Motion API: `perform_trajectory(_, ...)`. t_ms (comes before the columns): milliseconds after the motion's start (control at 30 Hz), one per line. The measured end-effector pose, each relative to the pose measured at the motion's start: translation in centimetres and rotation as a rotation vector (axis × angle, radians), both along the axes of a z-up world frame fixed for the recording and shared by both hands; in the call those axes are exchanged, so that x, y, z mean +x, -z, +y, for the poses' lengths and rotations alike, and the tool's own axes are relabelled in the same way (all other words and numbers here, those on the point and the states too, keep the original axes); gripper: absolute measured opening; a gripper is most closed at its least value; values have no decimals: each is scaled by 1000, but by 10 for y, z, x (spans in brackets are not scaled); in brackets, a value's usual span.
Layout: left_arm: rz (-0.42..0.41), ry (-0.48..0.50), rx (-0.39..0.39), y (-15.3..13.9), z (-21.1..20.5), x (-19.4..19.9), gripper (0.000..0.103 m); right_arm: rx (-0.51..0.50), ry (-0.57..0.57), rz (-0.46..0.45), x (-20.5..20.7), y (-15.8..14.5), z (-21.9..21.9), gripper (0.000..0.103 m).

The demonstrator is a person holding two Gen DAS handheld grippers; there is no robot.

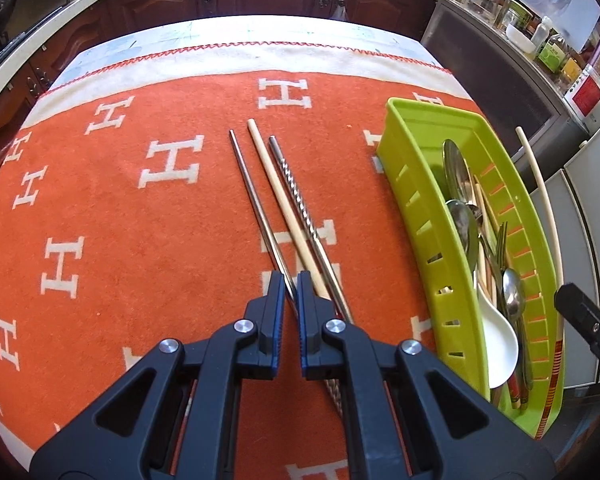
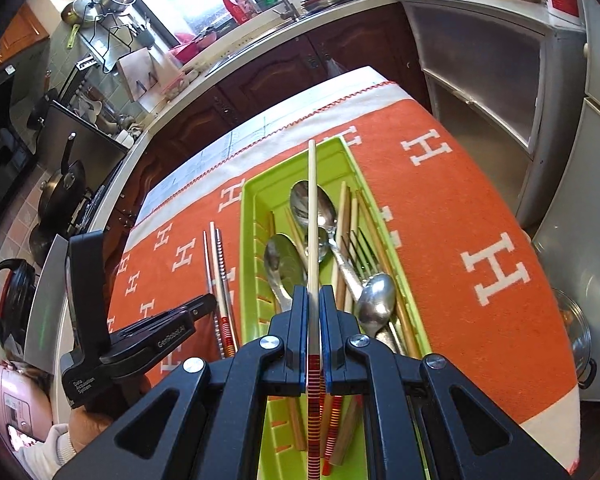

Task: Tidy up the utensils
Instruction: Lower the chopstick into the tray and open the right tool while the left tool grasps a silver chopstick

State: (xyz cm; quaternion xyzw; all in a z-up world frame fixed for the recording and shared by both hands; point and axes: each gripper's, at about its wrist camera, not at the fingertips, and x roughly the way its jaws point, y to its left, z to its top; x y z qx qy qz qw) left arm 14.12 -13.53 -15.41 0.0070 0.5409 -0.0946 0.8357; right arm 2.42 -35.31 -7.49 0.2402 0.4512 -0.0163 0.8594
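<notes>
Pinching a cream chopstick (image 2: 312, 216) above the green tray (image 2: 252, 200), the right hand-held gripper (image 2: 313, 300) is mid-sort; left hand-held gripper (image 1: 290, 280), nearly closed, straddles a steel chopstick (image 1: 252, 192) on the tabletop (image 1: 120, 200); next, likely pairing it with its mate (image 1: 272, 184).

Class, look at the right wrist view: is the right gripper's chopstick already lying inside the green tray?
No. The right gripper holds the cream chopstick clamped between its fingers, raised above the green tray.
</notes>
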Motion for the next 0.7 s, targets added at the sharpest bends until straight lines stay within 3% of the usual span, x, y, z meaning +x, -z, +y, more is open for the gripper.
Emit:
perform_trajectory(300, -8, 10, 49, 1, 3, -9, 8, -4, 18, 26, 1, 11, -4, 5)
perform_trajectory(700, 18, -11, 0, 0, 18, -9, 3, -89, -19, 93, 12, 22, -1, 5)
